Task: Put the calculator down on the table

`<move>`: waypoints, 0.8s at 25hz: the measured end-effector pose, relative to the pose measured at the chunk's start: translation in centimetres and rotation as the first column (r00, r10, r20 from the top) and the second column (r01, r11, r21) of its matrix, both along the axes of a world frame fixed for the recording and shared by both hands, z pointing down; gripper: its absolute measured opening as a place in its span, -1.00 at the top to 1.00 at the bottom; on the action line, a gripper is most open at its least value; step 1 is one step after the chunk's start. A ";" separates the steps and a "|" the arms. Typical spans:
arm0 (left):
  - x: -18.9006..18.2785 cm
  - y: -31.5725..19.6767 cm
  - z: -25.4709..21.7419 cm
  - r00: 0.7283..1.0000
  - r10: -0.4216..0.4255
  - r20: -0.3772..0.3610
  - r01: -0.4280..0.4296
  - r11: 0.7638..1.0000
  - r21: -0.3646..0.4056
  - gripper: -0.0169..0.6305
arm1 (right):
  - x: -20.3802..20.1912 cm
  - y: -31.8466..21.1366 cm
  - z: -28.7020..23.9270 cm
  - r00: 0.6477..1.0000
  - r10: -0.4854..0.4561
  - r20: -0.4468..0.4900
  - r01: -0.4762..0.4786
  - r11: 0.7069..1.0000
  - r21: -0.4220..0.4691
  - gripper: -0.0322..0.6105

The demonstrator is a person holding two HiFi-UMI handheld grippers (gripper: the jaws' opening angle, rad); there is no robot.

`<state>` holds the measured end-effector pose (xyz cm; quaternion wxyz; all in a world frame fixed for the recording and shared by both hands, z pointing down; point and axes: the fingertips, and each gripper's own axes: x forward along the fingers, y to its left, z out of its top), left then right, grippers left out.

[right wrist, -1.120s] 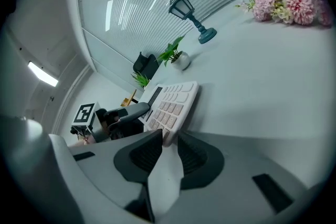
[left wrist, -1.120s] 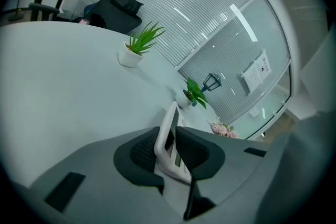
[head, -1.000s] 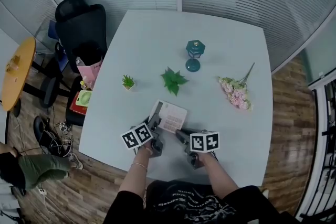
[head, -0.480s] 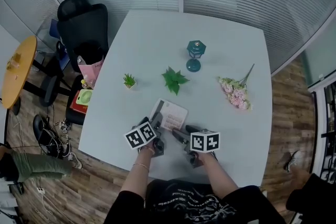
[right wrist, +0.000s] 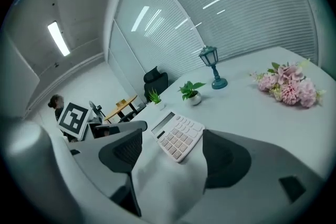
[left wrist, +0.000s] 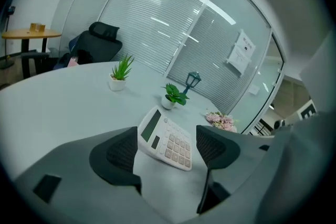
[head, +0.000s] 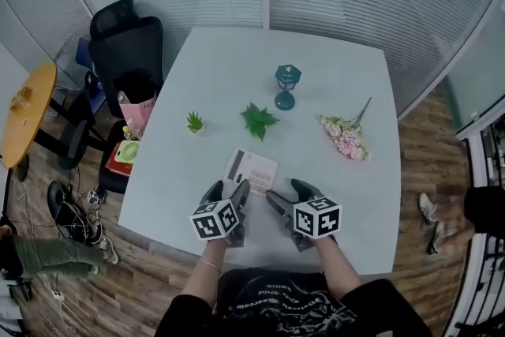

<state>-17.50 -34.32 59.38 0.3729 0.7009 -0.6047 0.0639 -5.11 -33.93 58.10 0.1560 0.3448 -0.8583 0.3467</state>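
Observation:
The white calculator (head: 252,170) lies flat on the pale table (head: 221,67), near its front edge. My left gripper (head: 229,190) hovers just short of the calculator's near left corner; its jaws are opening and nothing is between the pads. My right gripper (head: 287,193) hangs to the right of it, jaws likewise opening and empty. In the left gripper view the calculator (left wrist: 167,139) rests on the table beyond the spread fingers of the left gripper (left wrist: 167,149). The right gripper view shows the calculator (right wrist: 177,135) ahead of the right gripper (right wrist: 173,153), untouched.
Behind the calculator stand a leafy green plant (head: 258,121), a small potted plant (head: 194,122) and a teal lantern (head: 286,85). Pink flowers (head: 343,140) lie at the right. A black chair (head: 126,43) and a round wooden table (head: 24,110) are off the left edge.
Both grippers have let go of the calculator, opened their jaws wide, and risen back toward the person. The calculator stays on the table.

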 end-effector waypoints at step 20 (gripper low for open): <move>3.7 15.5 -7.1 0.966 0.234 0.108 -0.255 0.933 0.256 -0.14 | 7.4 11.7 -7.7 0.992 0.107 -0.067 -0.076 0.929 0.363 -0.16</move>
